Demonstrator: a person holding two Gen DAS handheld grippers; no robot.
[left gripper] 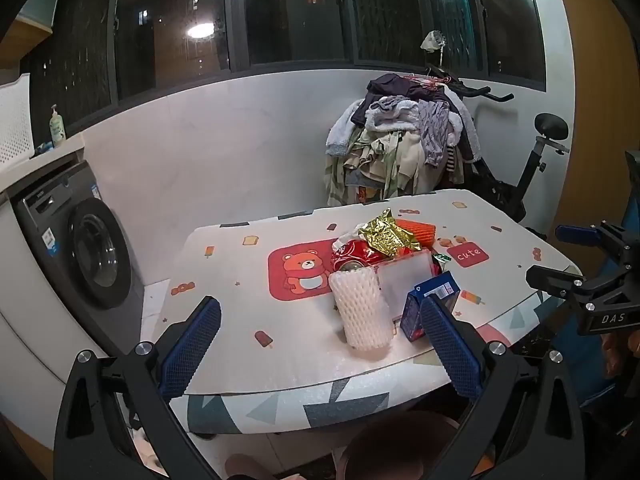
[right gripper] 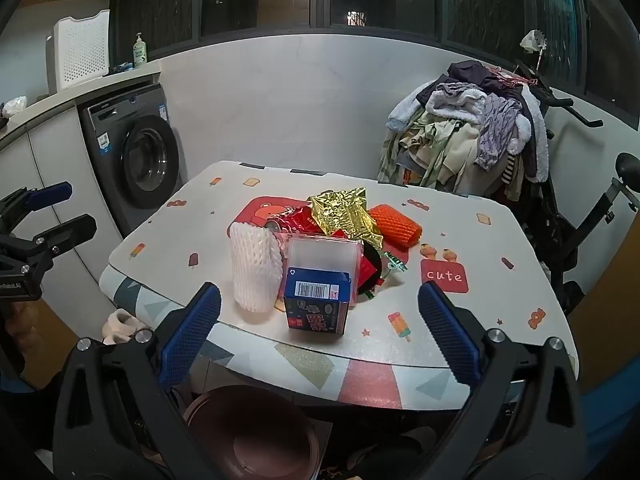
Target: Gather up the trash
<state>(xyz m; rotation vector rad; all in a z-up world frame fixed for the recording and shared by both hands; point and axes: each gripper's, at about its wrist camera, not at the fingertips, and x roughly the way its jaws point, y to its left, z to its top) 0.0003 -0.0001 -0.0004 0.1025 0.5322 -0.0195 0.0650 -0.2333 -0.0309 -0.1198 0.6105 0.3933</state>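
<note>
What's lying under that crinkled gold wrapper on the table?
The gold wrapper lies over red packaging and partly over an orange foam net. Whatever is beneath its middle is covered.

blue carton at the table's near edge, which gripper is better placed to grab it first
Right, probably. The blue carton sits centred between the open right gripper. The left gripper, also open, frames the white foam sleeve instead.

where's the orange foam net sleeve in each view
Left wrist view: the orange foam sleeve lies at the far side of the trash pile, right of centre, mostly hidden behind the gold foil wrapper.
Right wrist view: the sleeve lies in full view, just right of the gold wrapper, a little above centre.
Shared landmark: the red "cute" label printed on the table cover, on the near right of the sleeve in both views.
</note>
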